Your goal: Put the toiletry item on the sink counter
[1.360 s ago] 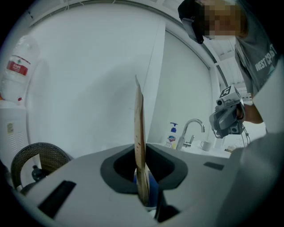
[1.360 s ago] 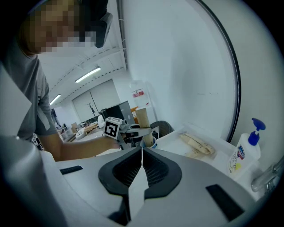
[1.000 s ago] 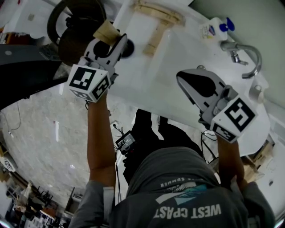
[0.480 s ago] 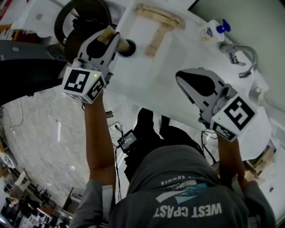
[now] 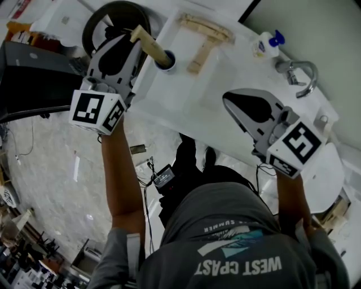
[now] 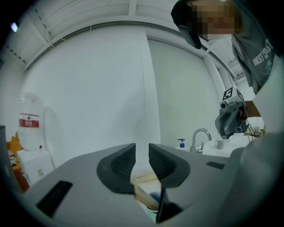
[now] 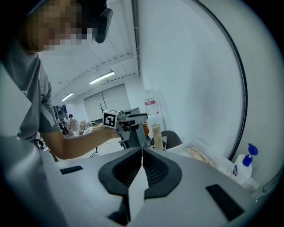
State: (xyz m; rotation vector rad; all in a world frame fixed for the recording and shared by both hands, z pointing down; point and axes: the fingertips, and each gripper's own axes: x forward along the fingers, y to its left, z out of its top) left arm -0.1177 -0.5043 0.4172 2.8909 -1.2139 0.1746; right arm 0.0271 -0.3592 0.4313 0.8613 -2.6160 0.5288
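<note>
We look steeply down from the head view onto a white sink counter [image 5: 225, 68]. The toiletry item [image 5: 149, 45], a slim beige cylinder, stands on the counter's left end with its lower end set in a dark blue round base. In the right gripper view it is upright, long axis vertical, top pointing at the ceiling. In the head view the wide lens makes that top lean toward the picture's upper left, toward the left gripper [image 5: 128, 40].

That gripper hangs just beside the item's upper end, and we cannot tell whether they touch. Its own view shows its jaws a narrow gap apart, with only the pale wall between them. The beige item and a bit of blue show lower down, beneath the jaw tips.

The right gripper [image 5: 228, 99] hovers over the middle of the counter, well apart from the item. Its jaws meet at the tips and hold nothing.

A pale wooden piece [image 5: 204, 34] lies on the counter just right of the item. Toward the right end stand a soap bottle [image 5: 265, 44] with a blue pump and a curved metal faucet [image 5: 299, 76]. A dark round chair [image 5: 113, 17] sits beyond the counter's left end, behind the left gripper.
</note>
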